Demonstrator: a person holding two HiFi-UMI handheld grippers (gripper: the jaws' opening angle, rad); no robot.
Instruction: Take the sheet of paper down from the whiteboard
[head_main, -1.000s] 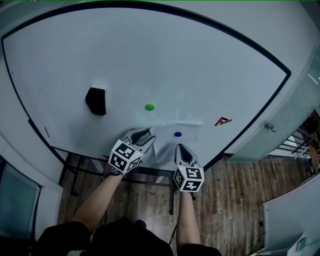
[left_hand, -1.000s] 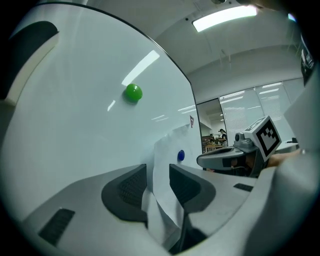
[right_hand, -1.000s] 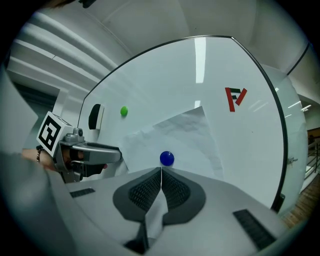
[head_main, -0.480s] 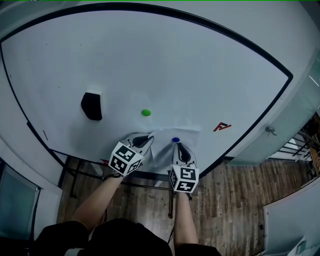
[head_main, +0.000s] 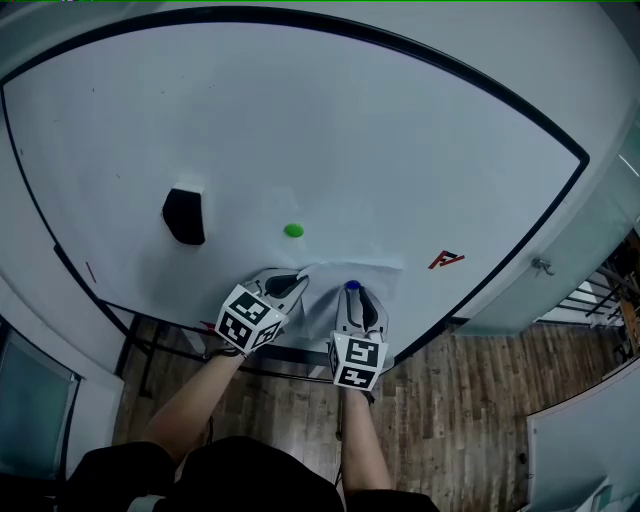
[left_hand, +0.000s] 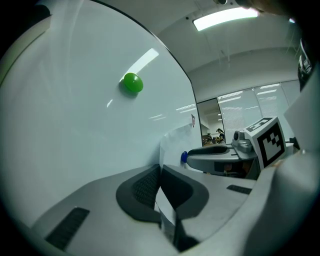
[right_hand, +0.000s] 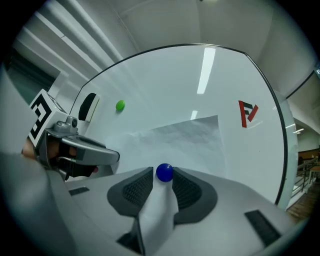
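Observation:
A white sheet of paper (head_main: 325, 288) (right_hand: 185, 137) hangs on the whiteboard (head_main: 330, 130) under a blue magnet (head_main: 351, 286) (right_hand: 164, 172). My left gripper (head_main: 297, 280) (left_hand: 160, 172) is shut on the sheet's left edge, which runs between its pads and stands off the board. My right gripper (head_main: 352, 293) (right_hand: 163, 176) has just been opening. Its jaws now stand on either side of the blue magnet, with a fold of the paper lying between them below it. A green magnet (head_main: 293, 230) (left_hand: 132, 82) sits on bare board up and to the left.
A black eraser (head_main: 184, 215) (right_hand: 87, 106) sticks to the board at the left. A red logo mark (head_main: 445, 260) (right_hand: 247, 112) lies right of the sheet. The board's dark frame (head_main: 560, 190) curves round it, with wooden floor (head_main: 470, 420) below.
The left jaws have shut on the sheet's left edge. The right gripper has moved up to the blue magnet and its jaws have opened around it.

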